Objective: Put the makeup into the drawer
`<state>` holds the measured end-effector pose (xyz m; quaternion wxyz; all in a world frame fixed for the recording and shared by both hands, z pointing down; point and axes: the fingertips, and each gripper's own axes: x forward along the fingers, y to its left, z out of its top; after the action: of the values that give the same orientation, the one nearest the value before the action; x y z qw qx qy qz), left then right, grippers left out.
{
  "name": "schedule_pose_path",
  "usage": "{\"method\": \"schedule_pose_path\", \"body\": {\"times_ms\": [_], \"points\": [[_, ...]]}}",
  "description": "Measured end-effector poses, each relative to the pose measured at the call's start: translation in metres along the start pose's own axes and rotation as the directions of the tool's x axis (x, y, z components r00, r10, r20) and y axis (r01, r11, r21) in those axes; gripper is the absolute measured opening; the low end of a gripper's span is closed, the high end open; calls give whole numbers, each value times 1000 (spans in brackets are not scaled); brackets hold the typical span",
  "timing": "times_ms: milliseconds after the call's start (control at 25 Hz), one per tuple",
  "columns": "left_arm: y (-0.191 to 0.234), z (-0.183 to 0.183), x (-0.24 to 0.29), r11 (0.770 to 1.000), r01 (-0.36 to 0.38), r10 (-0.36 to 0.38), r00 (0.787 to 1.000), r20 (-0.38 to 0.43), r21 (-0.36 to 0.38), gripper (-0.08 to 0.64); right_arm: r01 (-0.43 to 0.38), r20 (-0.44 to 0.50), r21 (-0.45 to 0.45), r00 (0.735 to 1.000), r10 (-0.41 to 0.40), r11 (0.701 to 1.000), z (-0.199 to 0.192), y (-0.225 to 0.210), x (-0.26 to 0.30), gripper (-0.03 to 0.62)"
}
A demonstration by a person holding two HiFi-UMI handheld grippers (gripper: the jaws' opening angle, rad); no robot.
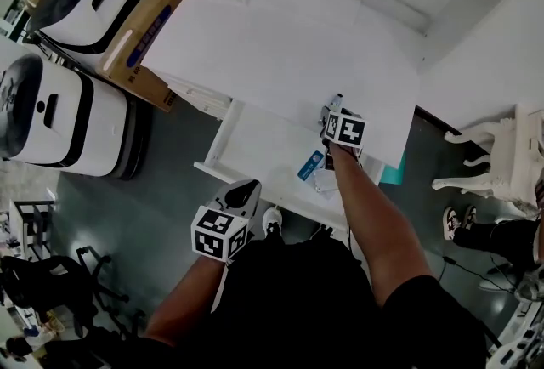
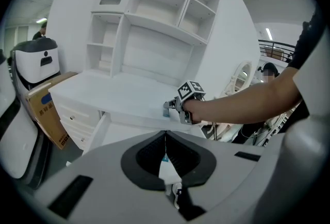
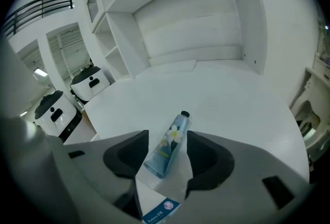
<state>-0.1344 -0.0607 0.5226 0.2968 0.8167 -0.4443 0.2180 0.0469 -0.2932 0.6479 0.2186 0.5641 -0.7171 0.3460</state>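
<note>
Two jaws of the right gripper (image 3: 167, 155) stand apart astride the tube (image 3: 172, 135), which lies on the desk (image 3: 216, 99) by its near edge above the open drawer (image 1: 259, 142), likely lined up for a pickup; left gripper (image 2: 165, 145) closed, empty, by the drawer's near edge.

Looks like a staged test lab or showroom: white dressing table (image 1: 280, 44) with hutch shelves (image 3: 170, 6) as a set piece. Left of it are wheeled white machines (image 1: 64, 112) and a cardboard box (image 1: 144, 36) — right of it, an ornate white chair (image 1: 501, 163).
</note>
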Motion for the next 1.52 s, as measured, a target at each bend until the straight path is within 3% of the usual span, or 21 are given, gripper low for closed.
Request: {"method": "schedule_pose_path", "body": {"times_ms": [240, 440, 600, 1520], "points": [[8, -2, -3, 1000, -16, 16, 1000, 3, -17, 11, 23, -53, 42, 998, -21, 999, -14, -4, 17, 227], [8, -4, -2, 1000, -10, 10, 1000, 1, -23, 11, 44, -61, -46, 997, -47, 998, -17, -5, 17, 223], [5, -3, 2, 1000, 9, -9, 1000, 0, -20, 11, 43, -63, -64, 997, -47, 997, -21, -13, 11, 152], [-18, 10, 27, 995, 88, -88, 996, -11, 47, 11, -119, -63, -130, 992, 112, 984, -39, -19, -49, 144]]}}
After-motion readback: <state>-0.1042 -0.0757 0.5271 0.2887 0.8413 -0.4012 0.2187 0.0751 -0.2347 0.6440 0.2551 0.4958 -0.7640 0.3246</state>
